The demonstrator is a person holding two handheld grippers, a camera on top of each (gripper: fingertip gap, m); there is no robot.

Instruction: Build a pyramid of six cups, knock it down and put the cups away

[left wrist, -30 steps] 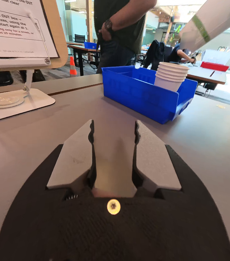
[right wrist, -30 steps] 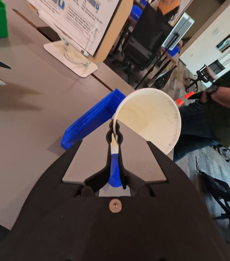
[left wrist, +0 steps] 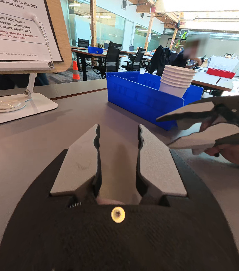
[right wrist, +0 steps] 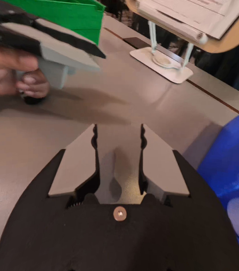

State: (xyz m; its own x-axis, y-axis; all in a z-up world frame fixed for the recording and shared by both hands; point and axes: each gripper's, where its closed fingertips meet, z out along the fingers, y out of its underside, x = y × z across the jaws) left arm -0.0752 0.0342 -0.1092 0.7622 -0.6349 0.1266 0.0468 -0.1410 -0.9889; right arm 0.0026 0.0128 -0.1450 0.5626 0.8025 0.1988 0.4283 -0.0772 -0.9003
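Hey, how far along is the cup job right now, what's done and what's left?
Done, it seems: a nested stack of white cups stands in the blue bin, and no pyramid or loose cup shows on the grey table. In hand: nothing; the left gripper and right gripper are both open and empty. Left: apparently nothing of the putting away, though I cannot count the cups exactly.
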